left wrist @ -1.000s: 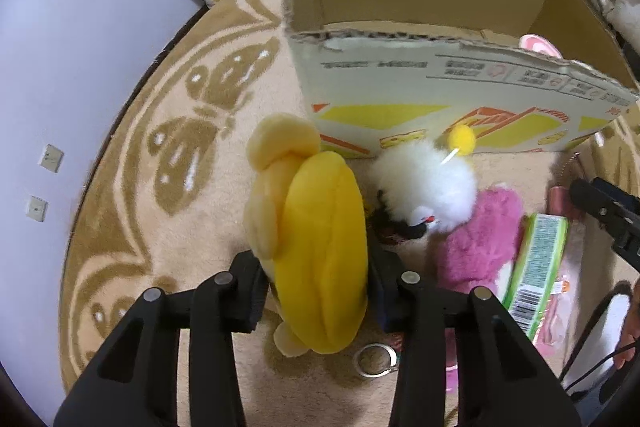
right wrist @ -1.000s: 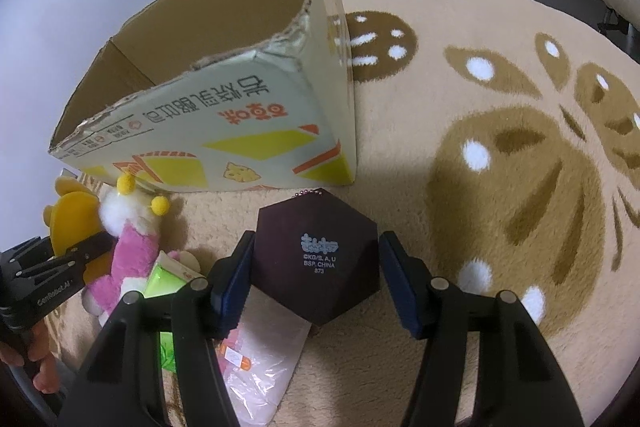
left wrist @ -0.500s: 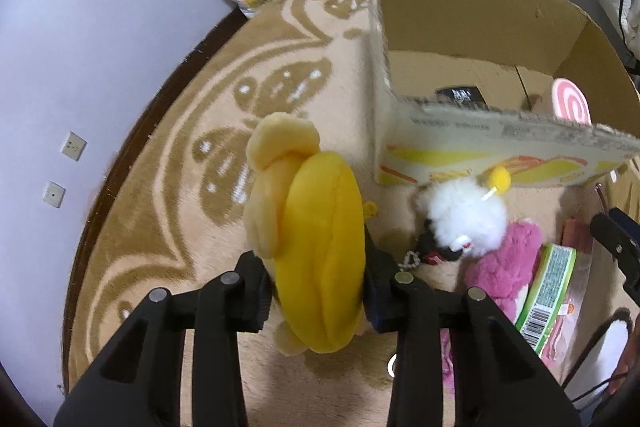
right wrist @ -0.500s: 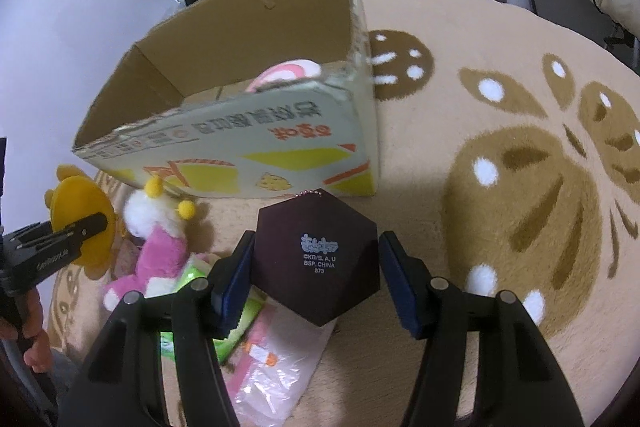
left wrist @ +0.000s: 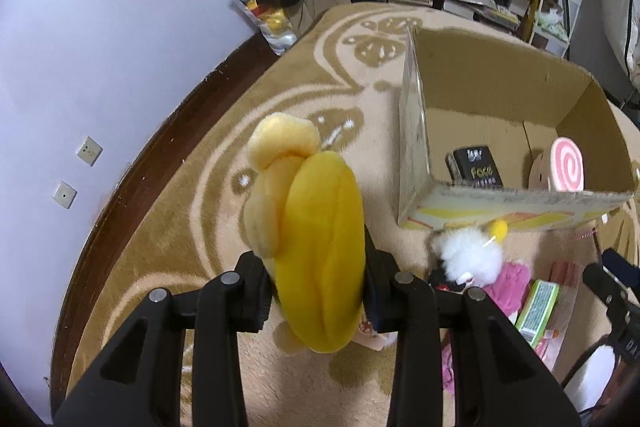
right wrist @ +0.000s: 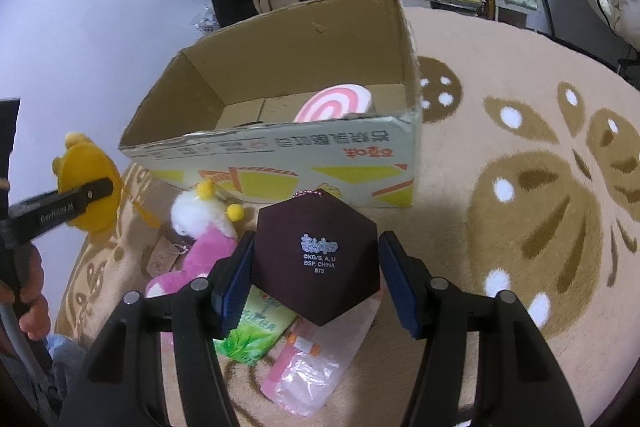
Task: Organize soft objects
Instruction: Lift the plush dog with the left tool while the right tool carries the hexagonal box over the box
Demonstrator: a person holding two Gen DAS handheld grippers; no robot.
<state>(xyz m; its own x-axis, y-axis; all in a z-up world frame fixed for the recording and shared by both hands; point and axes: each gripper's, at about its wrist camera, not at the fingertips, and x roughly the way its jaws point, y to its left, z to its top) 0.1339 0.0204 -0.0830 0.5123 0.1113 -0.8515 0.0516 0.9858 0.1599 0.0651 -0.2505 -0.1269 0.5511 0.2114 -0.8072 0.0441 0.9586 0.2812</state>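
**Both grippers loaded, box waiting**

Starting from the left: the left gripper [left wrist: 320, 291] is clamped tight on a yellow plush toy [left wrist: 316, 251], pads squashing its sides, and the toy hangs clear above the beige patterned rug [left wrist: 192, 227]. In the right wrist view that same toy shows far left, with a hand [right wrist: 28, 291] gripping the handle below it.

Next over, lying on the rug in front of the box, there's a white and pink plush with yellow pom-poms [right wrist: 204, 227], a green packet [right wrist: 256, 327] and a clear plastic bag with pink stuff [right wrist: 308, 367] all bunched together.

The cardboard box [right wrist: 280, 155] stands open-topped just behind that pile. Inside it sits a pink swirl cushion [right wrist: 336, 103], and the left wrist view also shows a small black pack [left wrist: 476, 167] on its floor.

Rightmost, the right gripper [right wrist: 316, 267] is gripping a dark maroon hexagonal plush [right wrist: 316, 259] with white print and a pink ball chain, held off the rug right in front of the box's printed wall.
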